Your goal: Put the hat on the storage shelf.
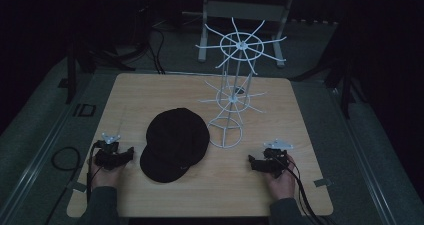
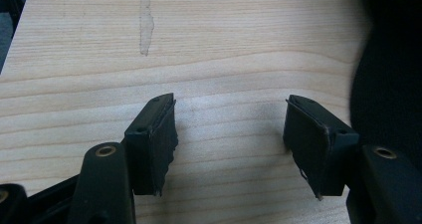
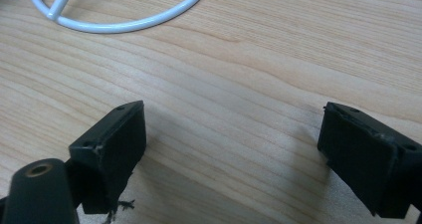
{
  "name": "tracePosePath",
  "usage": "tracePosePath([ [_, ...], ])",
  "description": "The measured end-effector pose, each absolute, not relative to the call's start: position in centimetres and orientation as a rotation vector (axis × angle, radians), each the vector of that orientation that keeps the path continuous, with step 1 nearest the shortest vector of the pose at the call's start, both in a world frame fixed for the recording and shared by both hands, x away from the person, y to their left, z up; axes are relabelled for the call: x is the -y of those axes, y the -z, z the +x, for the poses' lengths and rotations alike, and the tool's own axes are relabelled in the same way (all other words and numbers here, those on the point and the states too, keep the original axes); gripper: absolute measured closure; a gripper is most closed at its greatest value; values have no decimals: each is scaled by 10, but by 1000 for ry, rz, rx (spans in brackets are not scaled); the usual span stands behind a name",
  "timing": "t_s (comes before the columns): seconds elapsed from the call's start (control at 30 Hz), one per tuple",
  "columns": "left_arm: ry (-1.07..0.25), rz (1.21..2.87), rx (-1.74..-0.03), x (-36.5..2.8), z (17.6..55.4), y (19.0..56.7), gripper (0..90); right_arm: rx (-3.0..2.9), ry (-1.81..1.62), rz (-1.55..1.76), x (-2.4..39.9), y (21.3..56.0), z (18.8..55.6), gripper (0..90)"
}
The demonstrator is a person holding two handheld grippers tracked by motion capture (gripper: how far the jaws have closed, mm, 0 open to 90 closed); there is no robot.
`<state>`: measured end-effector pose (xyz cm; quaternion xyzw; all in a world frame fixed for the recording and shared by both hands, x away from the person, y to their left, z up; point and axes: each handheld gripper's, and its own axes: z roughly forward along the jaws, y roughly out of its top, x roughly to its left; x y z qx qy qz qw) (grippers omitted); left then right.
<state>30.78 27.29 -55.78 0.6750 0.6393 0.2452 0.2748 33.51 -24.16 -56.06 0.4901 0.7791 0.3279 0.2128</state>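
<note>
A black cap (image 1: 175,144) lies flat on the wooden table (image 1: 150,92), brim toward the front. Behind it and to the right stands a white wire rack (image 1: 233,92) with two tiers of spokes and a ring base (image 3: 124,20). My left gripper (image 1: 131,153) rests on the table just left of the cap, open, with bare wood between its jaws (image 2: 231,139); the cap's dark edge (image 2: 388,84) fills the right side of that view. My right gripper (image 1: 251,161) sits at the front right, open and empty (image 3: 234,149), a little short of the rack's base.
The table's front edge runs close to both hands. A pale streak (image 2: 145,20) marks the wood ahead of the left gripper. Cables (image 1: 65,160) trail over the floor at the left, and a grey stand (image 1: 245,15) is behind the table.
</note>
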Motion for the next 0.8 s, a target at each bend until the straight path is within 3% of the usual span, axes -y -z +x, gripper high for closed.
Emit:
tracePosePath([
  [0.37,-603,1791,-1685,-270,303,543,435,-2161,-909,1361,241,561,335,115],
  [0.8,-606,1751,-1511,-234,297,490,418,-2161,-909,1364,241,561,335,115],
])
